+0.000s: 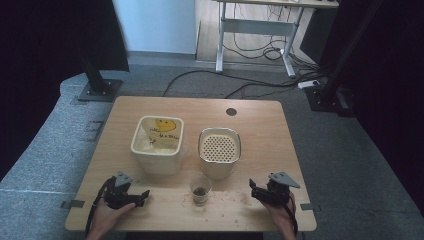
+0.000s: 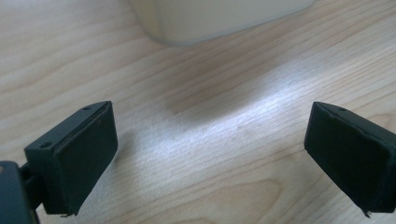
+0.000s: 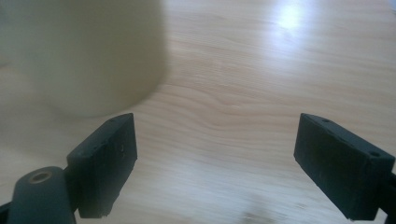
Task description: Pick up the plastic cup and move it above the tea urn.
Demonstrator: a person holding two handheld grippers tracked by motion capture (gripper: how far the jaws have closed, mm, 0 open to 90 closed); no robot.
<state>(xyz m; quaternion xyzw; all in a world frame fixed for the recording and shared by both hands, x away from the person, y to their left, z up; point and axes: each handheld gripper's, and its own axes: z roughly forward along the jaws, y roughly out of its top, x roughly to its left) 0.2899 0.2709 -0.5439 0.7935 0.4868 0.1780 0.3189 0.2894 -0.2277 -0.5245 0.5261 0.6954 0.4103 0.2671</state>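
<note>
A cream bin (image 1: 157,145) with a yellow smiley bag inside stands at the table's middle left. Beside it on the right is a cream container (image 1: 219,151) topped by a perforated strainer. In front of them a small clear cup (image 1: 200,189) holds something dark, with crumbs scattered around it. My left gripper (image 1: 144,196) rests near the front left edge, open, with bare wood between its pads (image 2: 74,158); the bin's base (image 2: 219,18) is just ahead. My right gripper (image 1: 252,190) sits at the front right, open and empty, with the cream container (image 3: 88,56) blurred at its left.
The wooden table (image 1: 260,130) has a dark round grommet (image 1: 231,111) near its far edge. Beyond it lie grey floor, cables, black stand bases and a desk frame (image 1: 255,35). Bare wood lies between the grippers and the containers.
</note>
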